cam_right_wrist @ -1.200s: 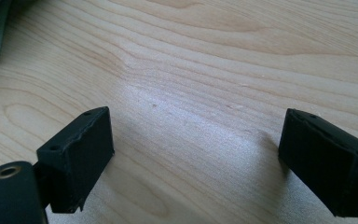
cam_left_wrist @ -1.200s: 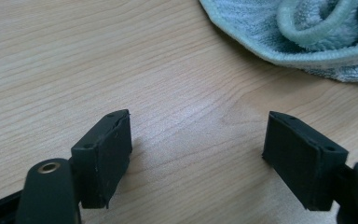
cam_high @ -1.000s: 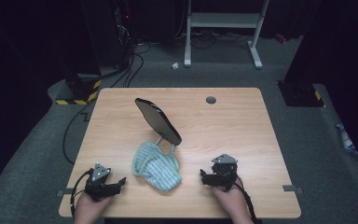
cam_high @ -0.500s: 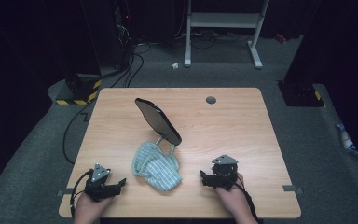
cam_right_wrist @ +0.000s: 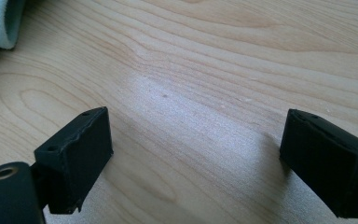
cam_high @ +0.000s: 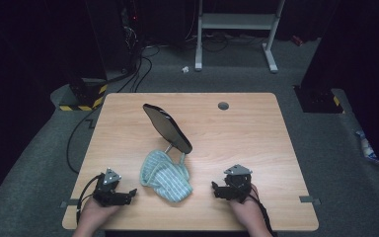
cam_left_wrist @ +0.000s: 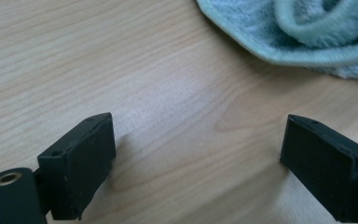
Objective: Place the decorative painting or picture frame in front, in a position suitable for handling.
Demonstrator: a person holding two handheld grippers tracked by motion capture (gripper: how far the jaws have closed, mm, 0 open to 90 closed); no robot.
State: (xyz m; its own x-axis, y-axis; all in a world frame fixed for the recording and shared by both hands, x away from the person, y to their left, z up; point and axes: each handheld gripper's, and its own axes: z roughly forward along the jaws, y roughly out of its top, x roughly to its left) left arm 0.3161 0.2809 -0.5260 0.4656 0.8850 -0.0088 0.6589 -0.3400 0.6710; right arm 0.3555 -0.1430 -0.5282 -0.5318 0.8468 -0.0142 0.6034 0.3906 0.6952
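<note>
One crumpled green-striped cloth [cam_high: 166, 176] lies near the table's [cam_high: 256, 143] front edge, just in front of one dark oval mirror [cam_high: 167, 128] standing tilted on its stand. Two grippers rest on the wood, the left gripper [cam_high: 128, 193] and the right gripper [cam_high: 215, 190] flanking the cloth. Both have jaws spread wide and grasp nothing.

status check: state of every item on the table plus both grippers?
Towel: crumpled in a heap, lying on the table, touched by neither gripper.
Mirror: propped tilted on its stand, behind the towel.
Left gripper: open, holding nothing, resting on the table left of the towel.
Right gripper: open, holding nothing, right of the towel.
</note>
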